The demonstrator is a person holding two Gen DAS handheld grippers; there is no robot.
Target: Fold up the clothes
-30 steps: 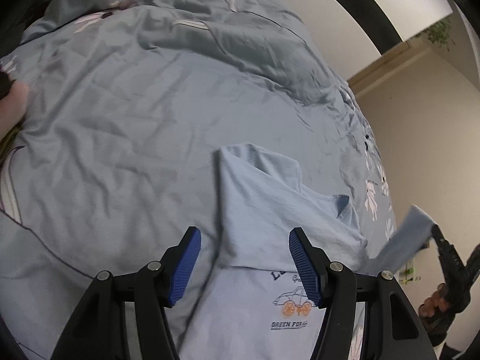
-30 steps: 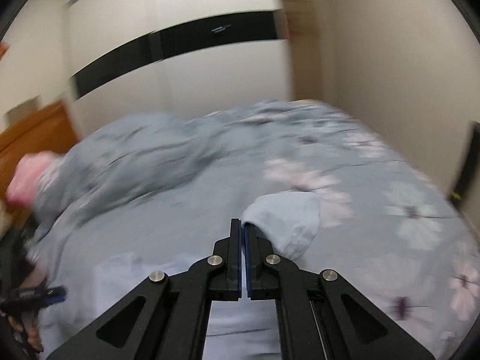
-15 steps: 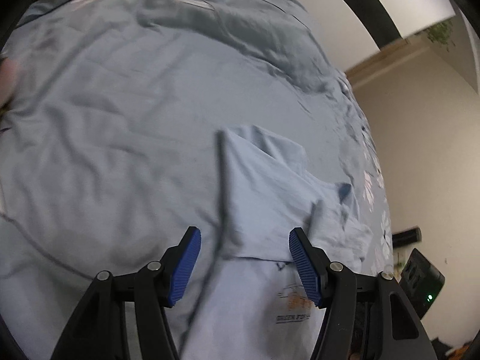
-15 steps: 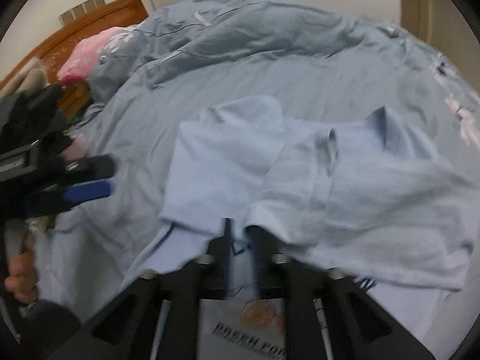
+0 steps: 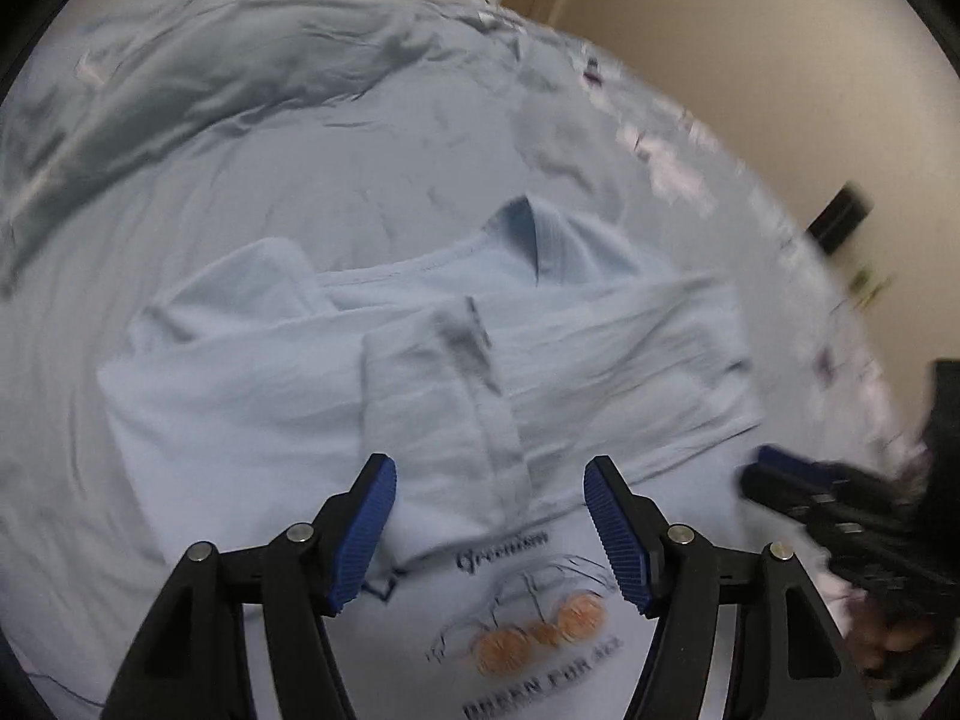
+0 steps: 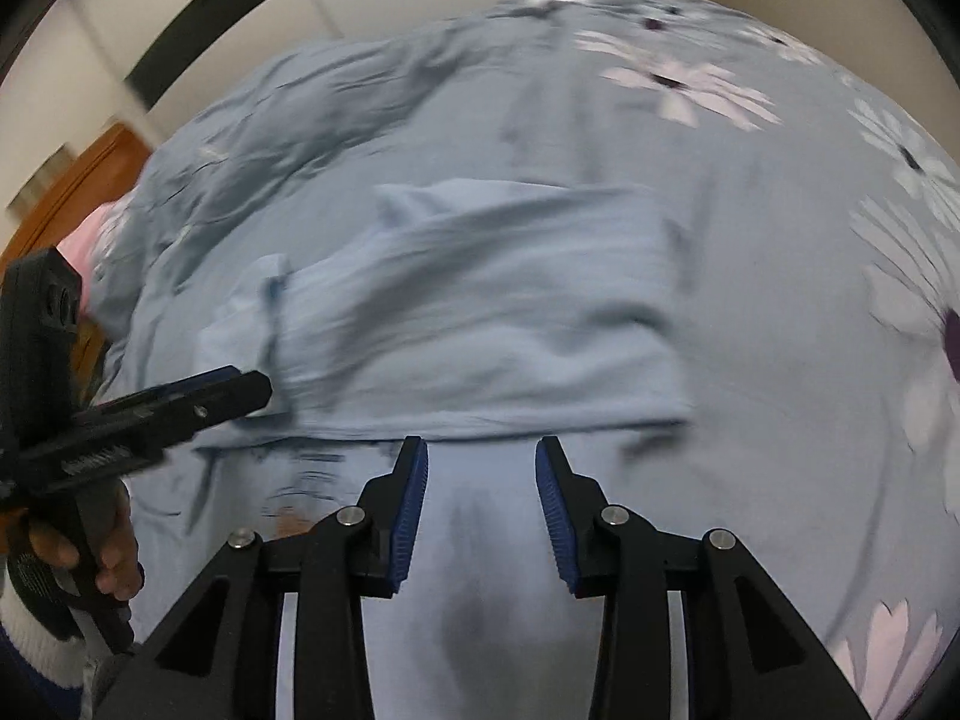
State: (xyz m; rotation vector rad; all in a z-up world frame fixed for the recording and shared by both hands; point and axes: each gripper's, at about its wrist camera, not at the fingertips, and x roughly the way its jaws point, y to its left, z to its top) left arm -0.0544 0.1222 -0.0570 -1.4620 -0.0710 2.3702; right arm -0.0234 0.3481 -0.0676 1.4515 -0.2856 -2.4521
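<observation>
Pale blue T-shirt [image 5: 252,420] lies flat on the bed [image 5: 360,180], both sleeves already turned in across the chest, collar [image 5: 534,234] at the far end, printed car graphic [image 5: 528,636] at the near end.

Left gripper [image 5: 489,525]: jaws spread wide, nothing between them, hovering just above the shirt at the lower edge of the folded-in sleeves. Right gripper [image 6: 480,504]: jaws apart too, empty, over the plain cloth of the shirt body on the right side. Each gripper shows in the other's view, so the two sit side by side over the near half of the garment, left one over the centre print, right one nearer the right edge.

Key relation: the shirt's long axis runs away from both grippers, collar far, hem near and below the frame edge in both views. Hem itself is not visible.

Judgement: sleeve step looks complete; the remaining fold is lengthwise, hem brought up toward the collar. That calls for each gripper to drop back toward the near edge, one per side, neither being clearly better placed.

Motion blur softens the cloth edges; the bed's flowered cover [image 6: 690,84] is well clear of the work.
</observation>
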